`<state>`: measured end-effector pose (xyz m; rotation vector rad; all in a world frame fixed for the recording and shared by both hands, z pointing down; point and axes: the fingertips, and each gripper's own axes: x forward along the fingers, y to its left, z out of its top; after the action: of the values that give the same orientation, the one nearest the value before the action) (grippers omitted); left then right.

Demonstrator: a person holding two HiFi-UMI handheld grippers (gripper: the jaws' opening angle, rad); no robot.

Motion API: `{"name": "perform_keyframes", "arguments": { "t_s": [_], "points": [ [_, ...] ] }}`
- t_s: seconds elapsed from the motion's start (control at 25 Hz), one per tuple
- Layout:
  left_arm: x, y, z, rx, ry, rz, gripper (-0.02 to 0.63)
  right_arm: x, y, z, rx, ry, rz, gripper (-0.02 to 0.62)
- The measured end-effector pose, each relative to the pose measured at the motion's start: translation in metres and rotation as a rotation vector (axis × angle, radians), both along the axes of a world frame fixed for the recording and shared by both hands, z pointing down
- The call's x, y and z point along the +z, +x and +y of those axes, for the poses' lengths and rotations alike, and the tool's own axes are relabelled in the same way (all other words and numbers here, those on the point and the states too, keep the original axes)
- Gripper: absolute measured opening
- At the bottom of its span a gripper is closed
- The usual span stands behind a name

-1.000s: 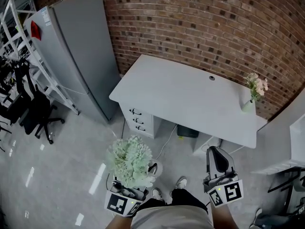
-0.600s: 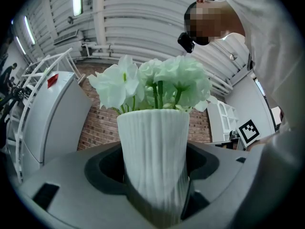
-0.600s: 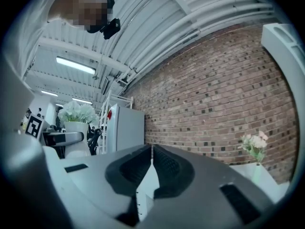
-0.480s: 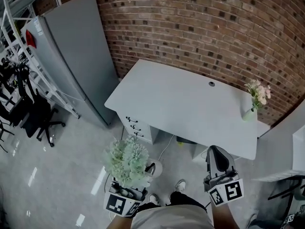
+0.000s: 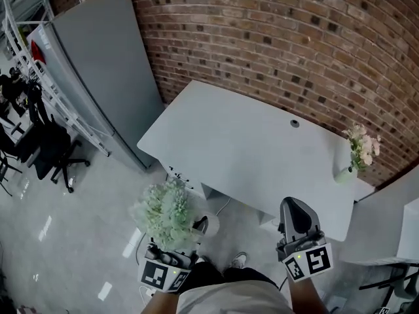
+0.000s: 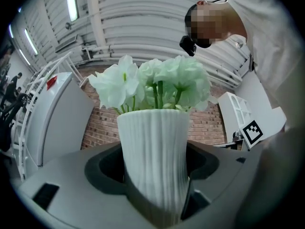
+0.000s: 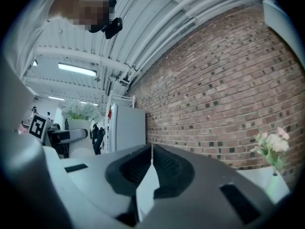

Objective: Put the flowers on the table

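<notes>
Head view, flowers [image 5: 165, 211] short of table [image 5: 242, 142] edge (floor [image 5: 98, 241] between)

Brick wall [image 5: 275, 38], grey cabinet [image 5: 105, 64], glossy floor [image 5: 65, 241]

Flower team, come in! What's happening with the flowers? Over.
Left gripper shut on white vase of flowers, short of the table. Right gripper shut, empty. Small pink bouquet stands at table's far right corner.

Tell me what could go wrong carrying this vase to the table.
The left gripper holds the white vase low, bouquet above: it may tip or slip. A small vase of pink flowers stands at the right corner of the table: setting down near it could knock it over.
</notes>
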<state>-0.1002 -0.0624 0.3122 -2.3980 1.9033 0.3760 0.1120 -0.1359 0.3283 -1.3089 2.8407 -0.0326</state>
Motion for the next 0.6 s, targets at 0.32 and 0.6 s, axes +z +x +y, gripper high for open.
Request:
{"name": "perform_keyframes", "arguments": {
  "t_s": [0.32, 0.6],
  "points": [
    [0.007, -0.009, -0.032, 0.026, -0.023, -0.007, 0.345, 0.004, -0.002, -0.032, 0.048, -0.011, 0.006, 0.023],
    [0.012, -0.021, -0.067, 0.074, -0.028, -0.031, 0.345, 0.01, -0.004, -0.05, 0.115, -0.015, 0.009, 0.023]
  ]
}}
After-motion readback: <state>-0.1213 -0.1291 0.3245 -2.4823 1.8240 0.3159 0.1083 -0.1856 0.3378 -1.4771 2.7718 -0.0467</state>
